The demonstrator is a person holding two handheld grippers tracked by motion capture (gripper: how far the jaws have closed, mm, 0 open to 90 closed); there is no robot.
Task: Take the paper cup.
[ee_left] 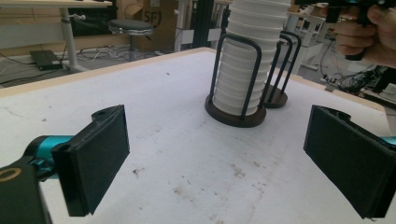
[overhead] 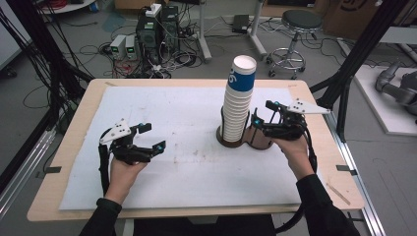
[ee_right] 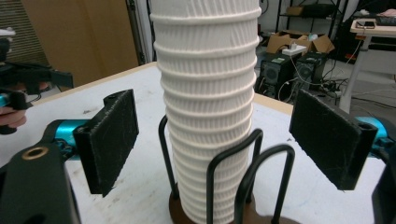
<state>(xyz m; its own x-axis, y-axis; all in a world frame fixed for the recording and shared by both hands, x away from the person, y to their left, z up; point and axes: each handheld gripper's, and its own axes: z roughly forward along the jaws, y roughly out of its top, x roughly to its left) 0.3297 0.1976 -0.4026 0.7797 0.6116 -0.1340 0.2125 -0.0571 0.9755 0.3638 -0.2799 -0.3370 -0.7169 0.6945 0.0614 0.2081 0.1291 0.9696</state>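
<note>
One white-covered wooden table (overhead: pixel 147 105), cable-strewn grey floor (overhead: pixel 74 54)

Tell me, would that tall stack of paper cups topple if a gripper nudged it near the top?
Probably it would lean: the cup stack rises well above the wire holder that hems in its lower part. The ribbed paper walls look light and crushable, so a hard squeeze would likely dent them.

The stack of paper cups (overhead: pixel 237 110) is white and ribbed with fine ridges, while its topmost cup (overhead: pixel 242 73) wears a blue sleeve with white lettering. The cup holder (ee_left: pixel 236 114) has a dark brown base and black wire hoops. The left gripper (overhead: pixel 149 139) and right gripper (overhead: pixel 261 114) are black with teal accents and light grey plates. A white mat (overhead: pixel 182 162), faintly brown-stained, covers the pale wooden table (overhead: pixel 74 147).
</note>
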